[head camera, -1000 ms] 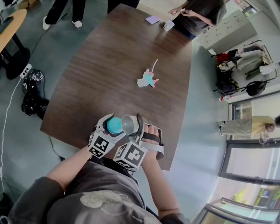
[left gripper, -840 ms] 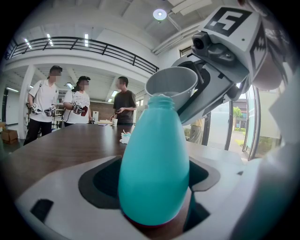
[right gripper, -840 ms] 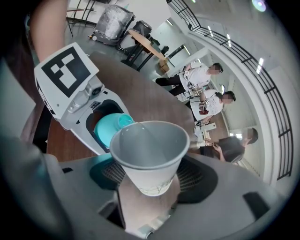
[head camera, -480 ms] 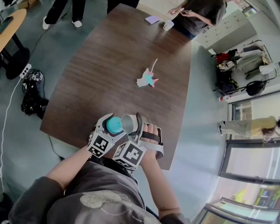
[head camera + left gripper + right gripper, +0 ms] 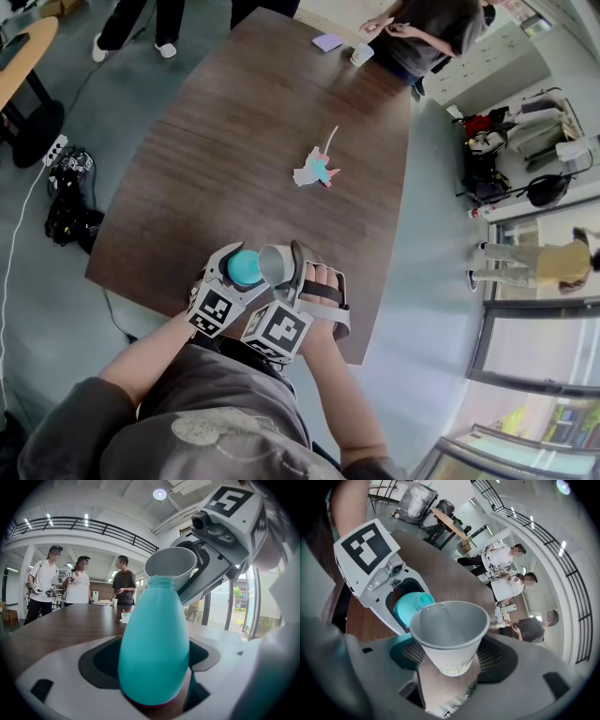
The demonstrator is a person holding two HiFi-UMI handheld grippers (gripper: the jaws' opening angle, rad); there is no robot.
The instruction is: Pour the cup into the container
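Right tongs (image 5: 449,663) gripping tipped paper cup (image 5: 449,630), left tongs (image 5: 153,667) gripping teal container (image 5: 152,634)

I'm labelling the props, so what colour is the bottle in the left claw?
The bottle is teal, clearest in the left gripper view.
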